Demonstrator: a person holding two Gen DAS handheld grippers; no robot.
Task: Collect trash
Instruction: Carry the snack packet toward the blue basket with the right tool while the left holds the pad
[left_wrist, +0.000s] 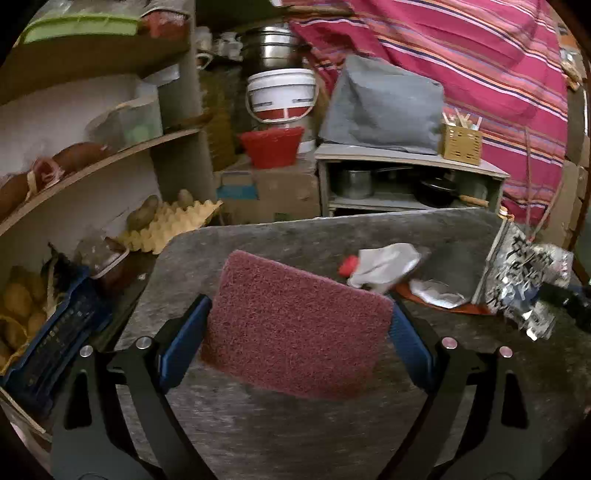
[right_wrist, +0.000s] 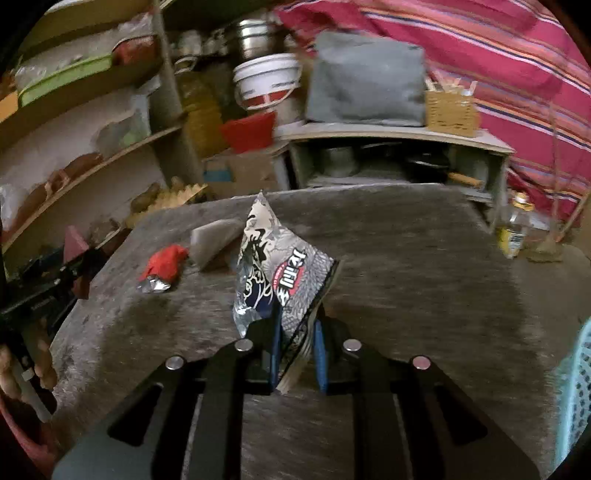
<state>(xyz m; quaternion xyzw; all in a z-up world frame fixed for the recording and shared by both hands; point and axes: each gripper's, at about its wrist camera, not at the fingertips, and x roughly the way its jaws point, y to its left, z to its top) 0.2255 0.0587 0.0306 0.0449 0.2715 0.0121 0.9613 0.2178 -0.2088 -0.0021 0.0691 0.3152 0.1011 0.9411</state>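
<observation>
The right tongs (right_wrist: 295, 354) are nearly closed, pinching the lower corner of a silver printed wrapper (right_wrist: 275, 269) that stands up off the worktop (right_wrist: 424, 280). The left tongs (left_wrist: 297, 325) are spread wide, clamping a maroon scouring pad (left_wrist: 295, 325) by its two side edges above the worktop's near middle.

More trash lies toward the far edge: a red-and-foil scrap (right_wrist: 162, 267), a grey wrapper (left_wrist: 384, 267) and a foil piece on an orange lid (left_wrist: 439, 295).

The wrapper is held only by a thin corner, so a quick swing could probably let the slick film slide out. The pad may buckle and drop if the squeeze eases. The two tongs work close together here, so the wrapper could snag on the left ones.
</observation>
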